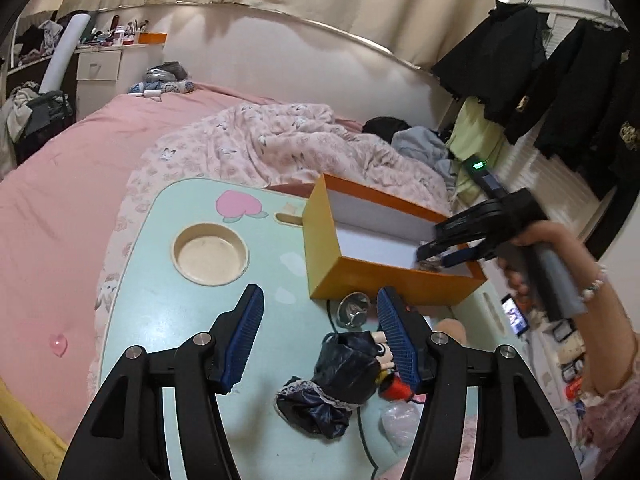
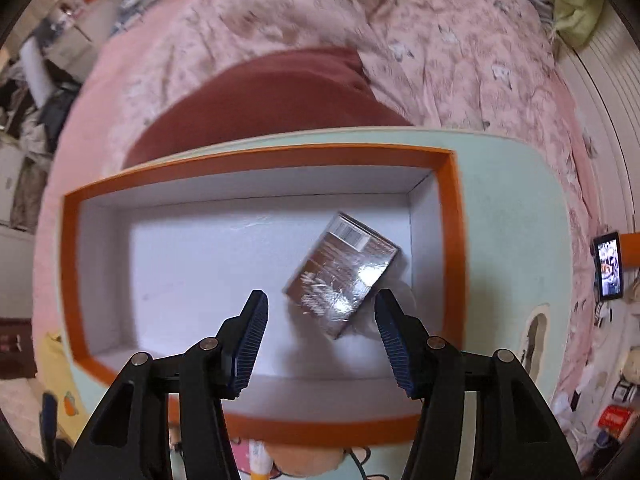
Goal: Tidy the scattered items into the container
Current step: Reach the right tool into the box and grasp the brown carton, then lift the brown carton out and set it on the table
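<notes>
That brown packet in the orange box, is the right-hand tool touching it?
Apart. In the right wrist view the brown packet lies on the floor of the orange box, and the right tool hangs open above it, white floor showing beside both fingers.

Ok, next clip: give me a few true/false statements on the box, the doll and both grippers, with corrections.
1. The orange box already holds a brown packet. True.
2. The right gripper is shut on the brown packet. False: its fingers are spread, and the packet lies loose in the box.
3. The left gripper is open above the table. True.
4. The doll in dark clothes is inside the box. False: it lies on the table in front of the box.
5. The round recess in the table holds a cup. False: it is empty.
</notes>
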Action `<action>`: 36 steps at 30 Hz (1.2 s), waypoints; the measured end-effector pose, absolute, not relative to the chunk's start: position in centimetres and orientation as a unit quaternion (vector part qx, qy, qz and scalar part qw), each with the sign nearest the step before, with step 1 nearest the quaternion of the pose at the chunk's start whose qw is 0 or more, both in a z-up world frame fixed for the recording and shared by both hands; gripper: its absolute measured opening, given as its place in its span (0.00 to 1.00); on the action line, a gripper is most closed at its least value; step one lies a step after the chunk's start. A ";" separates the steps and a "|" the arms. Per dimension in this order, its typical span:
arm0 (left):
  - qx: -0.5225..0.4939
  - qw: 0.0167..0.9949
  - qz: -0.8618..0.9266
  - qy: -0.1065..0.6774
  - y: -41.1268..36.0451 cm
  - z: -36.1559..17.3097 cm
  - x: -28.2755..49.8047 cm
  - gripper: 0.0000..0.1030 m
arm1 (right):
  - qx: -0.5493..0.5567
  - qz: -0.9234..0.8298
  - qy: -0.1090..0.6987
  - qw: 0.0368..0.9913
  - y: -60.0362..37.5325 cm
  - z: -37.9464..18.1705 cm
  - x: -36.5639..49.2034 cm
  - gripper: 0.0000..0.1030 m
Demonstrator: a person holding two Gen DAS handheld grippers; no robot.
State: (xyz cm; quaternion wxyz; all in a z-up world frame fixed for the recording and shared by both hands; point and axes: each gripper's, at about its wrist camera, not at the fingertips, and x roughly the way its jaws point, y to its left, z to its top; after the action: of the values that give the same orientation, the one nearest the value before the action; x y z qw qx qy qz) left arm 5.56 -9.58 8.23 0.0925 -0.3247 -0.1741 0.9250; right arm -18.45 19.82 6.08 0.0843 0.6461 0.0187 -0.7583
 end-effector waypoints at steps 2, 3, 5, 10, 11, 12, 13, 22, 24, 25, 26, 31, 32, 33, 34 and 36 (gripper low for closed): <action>-0.324 0.094 0.924 -0.182 -10.1 8.1 5.6 0.58 | 0.642 -0.762 0.041 0.075 18.8 5.8 -19.0 0.55; -0.324 0.093 0.923 -0.184 -10.3 8.0 5.7 0.58 | 0.642 -0.762 0.054 0.072 18.2 5.6 -19.4 0.55; -0.325 0.088 0.923 -0.187 -10.6 7.8 5.6 0.58 | 0.653 -0.752 0.058 0.073 17.4 4.6 -20.0 0.55; -0.327 0.085 0.921 -0.193 -10.9 7.5 5.6 0.58 | 0.651 -0.754 0.044 0.072 17.2 4.3 -21.2 0.56; -0.327 0.087 0.921 -0.193 -10.9 7.6 5.6 0.58 | 0.648 -0.756 0.050 0.076 17.1 4.3 -21.1 0.54; -0.327 0.088 0.921 -0.193 -10.8 7.6 5.6 0.58 | 0.643 -0.760 0.055 0.082 16.9 4.4 -21.0 0.39; -0.326 0.089 0.921 -0.192 -10.7 7.6 5.6 0.58 | 0.638 -0.762 0.063 0.087 16.8 4.6 -20.8 0.39; -0.335 0.080 0.918 -0.197 -10.8 7.3 5.4 0.58 | 0.532 -0.823 0.015 0.197 18.3 11.6 -13.6 0.39; -0.335 0.081 0.915 -0.208 -11.0 7.3 5.3 0.58 | 0.525 -0.816 0.004 0.243 18.4 12.4 -10.1 0.39; -0.336 0.082 0.914 -0.213 -11.0 7.3 5.2 0.58 | 0.527 -0.808 0.003 0.265 18.4 12.1 -8.1 0.39; -0.337 0.082 0.913 -0.215 -11.0 7.4 5.2 0.58 | 0.531 -0.801 0.002 0.277 18.5 11.6 -6.5 0.39; -0.345 0.082 0.914 -0.198 -10.0 8.4 4.5 0.58 | 0.540 -0.790 0.014 0.291 18.3 7.9 -1.7 0.39; -0.347 0.085 0.914 -0.190 -9.6 8.9 4.2 0.58 | 0.539 -0.791 0.012 0.289 18.2 7.3 -1.3 0.39; -0.350 0.087 0.915 -0.182 -9.2 9.3 3.9 0.58 | 0.538 -0.792 0.014 0.288 18.1 6.9 -1.1 0.39; -0.354 0.091 0.914 -0.173 -8.7 9.7 3.6 0.58 | 0.537 -0.793 0.021 0.286 17.8 6.3 -0.8 0.39; -0.370 0.103 0.911 -0.151 -7.6 10.5 2.7 0.58 | 0.526 -0.800 0.037 0.286 17.5 5.8 -0.5 0.40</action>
State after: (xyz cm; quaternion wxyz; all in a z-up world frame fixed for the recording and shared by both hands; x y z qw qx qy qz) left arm 2.68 -7.56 10.53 0.1029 -0.3702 -0.1513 0.9108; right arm -0.49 17.53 5.76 0.2861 0.5258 0.0371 -0.8002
